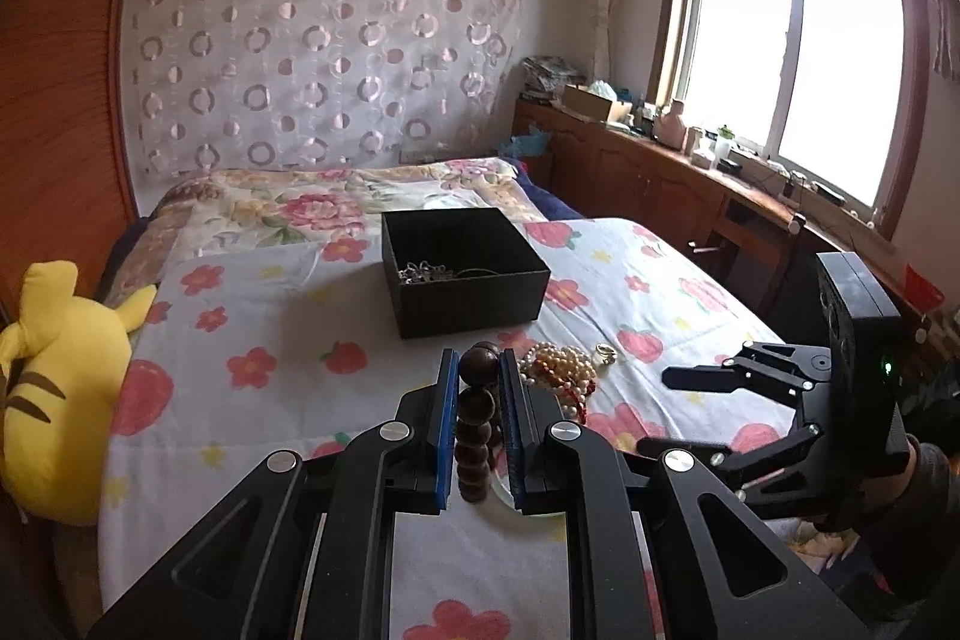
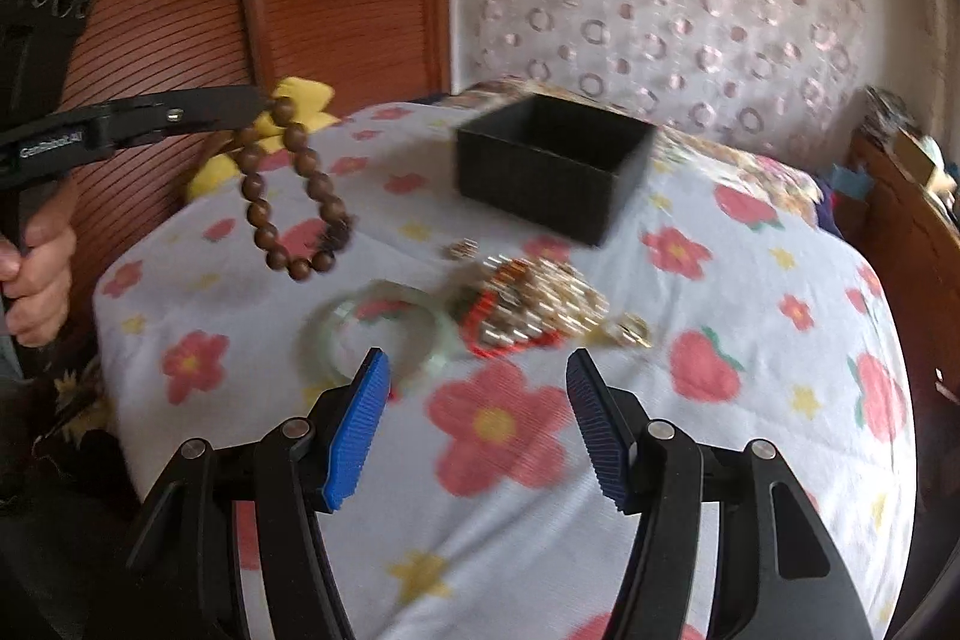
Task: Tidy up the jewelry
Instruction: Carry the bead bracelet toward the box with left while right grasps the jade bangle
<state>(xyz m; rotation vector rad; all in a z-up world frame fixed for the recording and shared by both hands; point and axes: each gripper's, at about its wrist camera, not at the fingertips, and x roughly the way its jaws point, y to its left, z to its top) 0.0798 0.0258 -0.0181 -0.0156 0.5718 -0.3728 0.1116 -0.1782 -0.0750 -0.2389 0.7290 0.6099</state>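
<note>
A brown wooden bead bracelet (image 1: 477, 421) is clamped between the blue pads of the left gripper (image 1: 478, 370), and in the right wrist view the loop (image 2: 294, 196) is seen hanging free below that gripper's tips (image 2: 264, 103), clear of the flowered bedsheet (image 1: 252, 316). Just ahead and to the right of the left gripper's tips, a heap of pearl and red bead strands (image 1: 561, 370) lies on the sheet, with a small gold ring (image 1: 606, 353) beside it. Further ahead, the black open box (image 1: 465, 268) sits on the sheet, and a silvery chain (image 1: 423, 273) is seen inside it. Well to the left, a yellow plush toy (image 1: 57, 382) rests at the bed's edge.

The right gripper (image 2: 477, 424) is held open with nothing between its blue pads (image 2: 354, 436), above the sheet (image 2: 750, 400). Just ahead of its left finger a pale green bangle (image 2: 375, 334) lies flat; directly ahead of the gap lies the blurred bead heap (image 2: 534, 307), with a gold ring (image 2: 630, 331) at its right edge. Beyond the heap stands the black box (image 2: 552, 166), and far to the left the left gripper's handle is gripped by a hand (image 2: 39, 274)
</note>
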